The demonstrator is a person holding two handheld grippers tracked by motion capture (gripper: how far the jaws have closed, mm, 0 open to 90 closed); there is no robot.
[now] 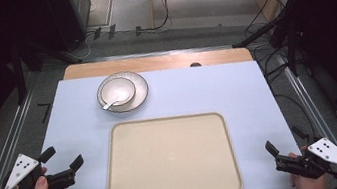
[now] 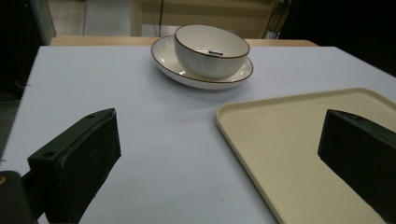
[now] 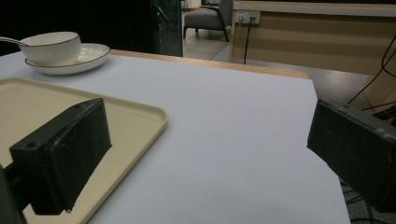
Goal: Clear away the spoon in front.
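Observation:
A white bowl (image 1: 116,91) with a dark rim stands on a matching plate (image 1: 141,87) at the far left-centre of the table, and a white spoon (image 1: 110,103) rests in it. In front of the plate lies an empty cream tray (image 1: 170,160). My left gripper (image 1: 62,158) is open near the table's front left corner, left of the tray, with nothing between its jaws. At the front right corner my right gripper (image 1: 284,139) is open too and holds nothing. The left gripper view looks past the tray (image 2: 299,140) toward the bowl (image 2: 210,51) and plate (image 2: 187,77). The right gripper view has the tray (image 3: 46,102) at its left.
A pale blue sheet (image 1: 216,92) covers the table, with a strip of bare wood (image 1: 161,61) along the far edge. Cables (image 1: 273,66) and dark stands lie off the right side. Metal rails (image 1: 3,154) run along both sides of the table.

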